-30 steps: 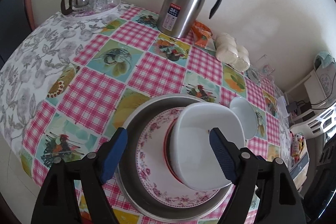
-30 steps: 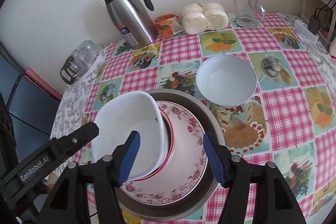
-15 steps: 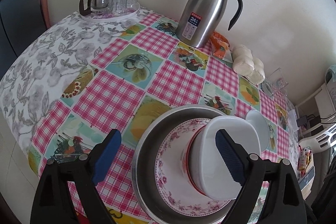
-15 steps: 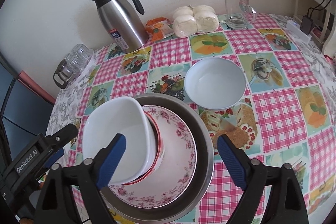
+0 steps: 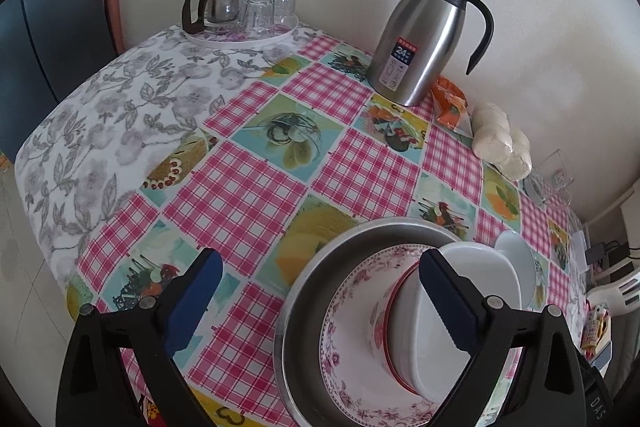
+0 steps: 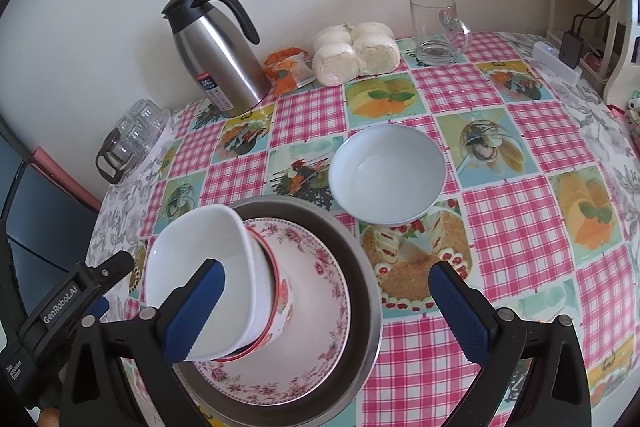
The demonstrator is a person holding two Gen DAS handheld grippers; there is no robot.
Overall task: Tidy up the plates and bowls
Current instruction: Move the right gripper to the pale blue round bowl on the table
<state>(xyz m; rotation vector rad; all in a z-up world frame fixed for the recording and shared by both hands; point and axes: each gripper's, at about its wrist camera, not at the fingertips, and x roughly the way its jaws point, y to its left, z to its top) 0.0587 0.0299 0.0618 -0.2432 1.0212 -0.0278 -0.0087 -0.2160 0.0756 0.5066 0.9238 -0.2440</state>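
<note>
Checked pink cloth covers the desk (image 6: 520, 247), which stands against a pale wall, and the steel basin (image 6: 360, 291) serves as our landmark. Inside the basin lies the floral plate (image 6: 320, 339), and on that plate stands a red-rimmed bowl (image 6: 280, 299) with a white square bowl (image 6: 200, 247) nested in it, tilted away from the round white bowl (image 6: 388, 171). That round bowl sits alone on the cloth, just beyond the basin's far rim.

Our right gripper (image 6: 324, 311) hovers over the basin with its fingers spread wide and holding nothing; our left gripper (image 5: 320, 303) hangs at the basin's other side, fingers likewise apart and empty.

The step in hand, we judge, is fetching the round bowl for the stack. We do well to straddle its near rim, close gently, and lift it clear of the basin's edge before lowering it level into the square bowl, since the tilted stack could slide.
</note>
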